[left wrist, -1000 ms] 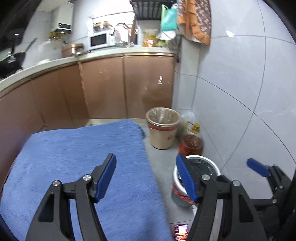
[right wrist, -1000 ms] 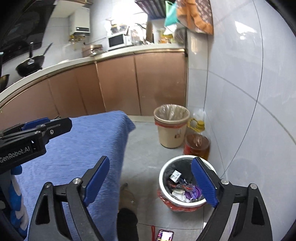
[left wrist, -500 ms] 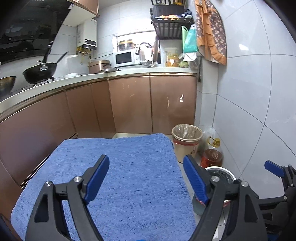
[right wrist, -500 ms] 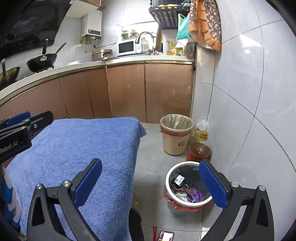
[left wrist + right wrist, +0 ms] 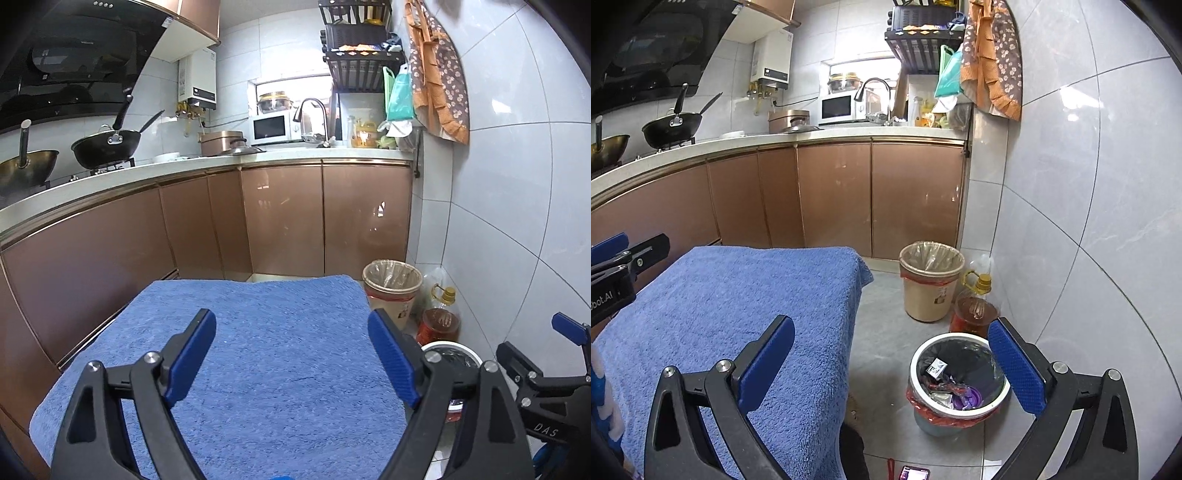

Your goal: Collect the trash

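Note:
A white-rimmed trash bin lined with a red bag stands on the floor by the wall, holding wrappers and a purple scrap. In the left wrist view its rim peeks out behind my right-hand finger. My left gripper hangs open over the blue towel, nothing between its blue pads. My right gripper is open too, above the towel's edge and the floor, with the bin under its right finger. No trash shows on the towel.
A beige bin with a clear liner and an oil bottle stand in the corner past the trash bin. Brown cabinets line the back. A phone lies on the floor. The tiled wall is close on the right.
Both grippers' jaws have widened and both views have lifted and tilted up. The left gripper has shifted left, from the towel's right edge by the bin to over the towel.

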The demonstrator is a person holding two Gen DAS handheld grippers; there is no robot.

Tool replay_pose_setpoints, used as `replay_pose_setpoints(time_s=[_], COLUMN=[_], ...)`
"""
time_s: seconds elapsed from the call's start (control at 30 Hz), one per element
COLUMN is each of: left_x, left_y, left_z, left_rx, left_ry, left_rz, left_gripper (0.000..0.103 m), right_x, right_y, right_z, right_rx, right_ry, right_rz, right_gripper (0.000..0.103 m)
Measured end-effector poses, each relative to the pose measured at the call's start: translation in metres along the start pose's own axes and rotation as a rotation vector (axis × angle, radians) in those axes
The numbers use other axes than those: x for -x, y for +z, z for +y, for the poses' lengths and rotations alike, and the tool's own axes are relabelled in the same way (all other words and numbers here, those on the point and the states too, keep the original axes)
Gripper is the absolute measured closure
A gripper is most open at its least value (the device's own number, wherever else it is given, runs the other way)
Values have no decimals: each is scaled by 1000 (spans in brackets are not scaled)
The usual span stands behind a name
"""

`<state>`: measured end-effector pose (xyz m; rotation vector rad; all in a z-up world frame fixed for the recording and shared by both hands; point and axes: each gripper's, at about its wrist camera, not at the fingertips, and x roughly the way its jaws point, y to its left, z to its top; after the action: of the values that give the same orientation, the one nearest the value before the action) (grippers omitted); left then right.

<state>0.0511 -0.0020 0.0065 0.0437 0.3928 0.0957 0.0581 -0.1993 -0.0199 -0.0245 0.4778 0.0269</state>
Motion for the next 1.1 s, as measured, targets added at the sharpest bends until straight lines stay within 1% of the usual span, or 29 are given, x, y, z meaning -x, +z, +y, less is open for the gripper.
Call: replay_pose_setpoints(time_s=[0.27,0.67,1.1], left_x=[4,2,-3], left_y=[-1,-5,-11], left_z=[5,5,3], left_rx=[-5,-10,-24], left_ry=[4,6,-13], left_rz=[-13,-9,5], left_gripper=[19,19,19], right_x=[1,-1,-5], right_y=[-2,-3,-6], right_z=[2,1,0], right_rx=[6,7,-1], right_ry=[0,-9,-14], right_rz=[-2,-1,11], right_gripper=[0,0,0])
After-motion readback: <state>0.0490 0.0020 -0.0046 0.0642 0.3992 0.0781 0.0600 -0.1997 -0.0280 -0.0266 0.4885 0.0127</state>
